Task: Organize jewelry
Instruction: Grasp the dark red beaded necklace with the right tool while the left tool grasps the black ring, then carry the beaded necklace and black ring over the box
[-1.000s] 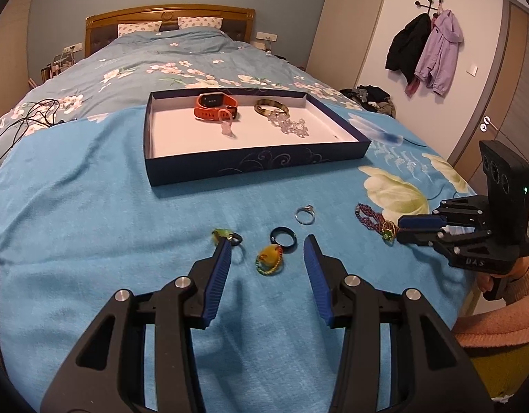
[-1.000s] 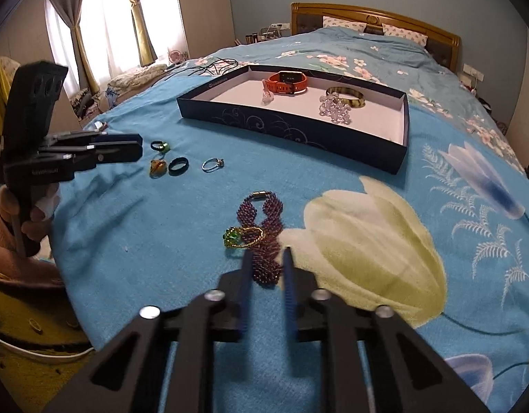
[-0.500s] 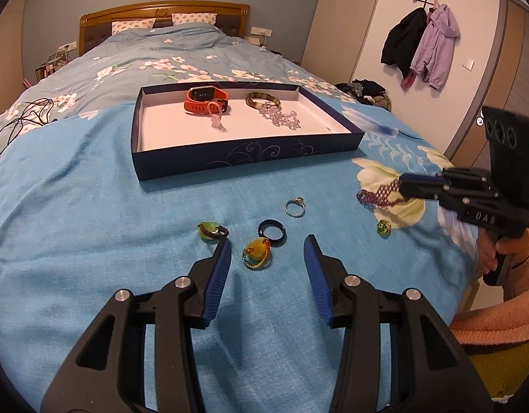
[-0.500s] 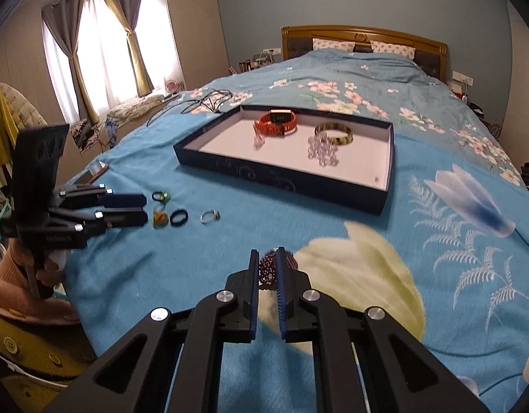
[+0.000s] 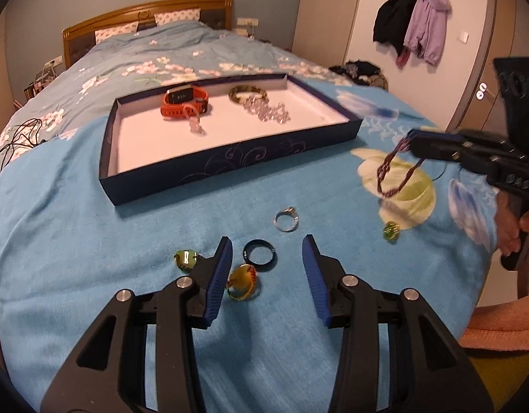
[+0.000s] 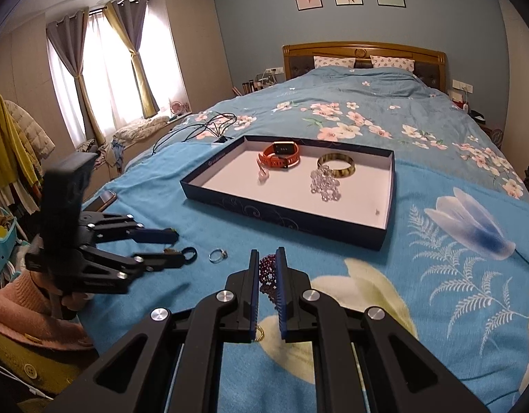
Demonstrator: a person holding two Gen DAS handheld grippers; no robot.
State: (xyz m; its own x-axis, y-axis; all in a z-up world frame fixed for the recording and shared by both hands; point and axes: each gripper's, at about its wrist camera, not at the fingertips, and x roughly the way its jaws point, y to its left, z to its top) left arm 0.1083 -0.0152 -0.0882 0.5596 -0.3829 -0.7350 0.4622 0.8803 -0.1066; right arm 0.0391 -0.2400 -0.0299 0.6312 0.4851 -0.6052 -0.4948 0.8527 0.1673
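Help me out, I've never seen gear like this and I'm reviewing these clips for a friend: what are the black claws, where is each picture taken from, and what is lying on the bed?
The claws are two-finger grippers that a person holds, one in each hand, each carrying a camera that looks along its fingers. One picture comes from the left gripper, the other from the right gripper.

On the blue bedspread sits a dark tray holding an orange watch, a bangle and a clear bead bracelet. Several rings lie loose, among them a silver ring and a black ring.

The right gripper is shut on a purple bead bracelet, lifted off the bed. The left gripper is open, its jaws just narrowed, holding nothing.
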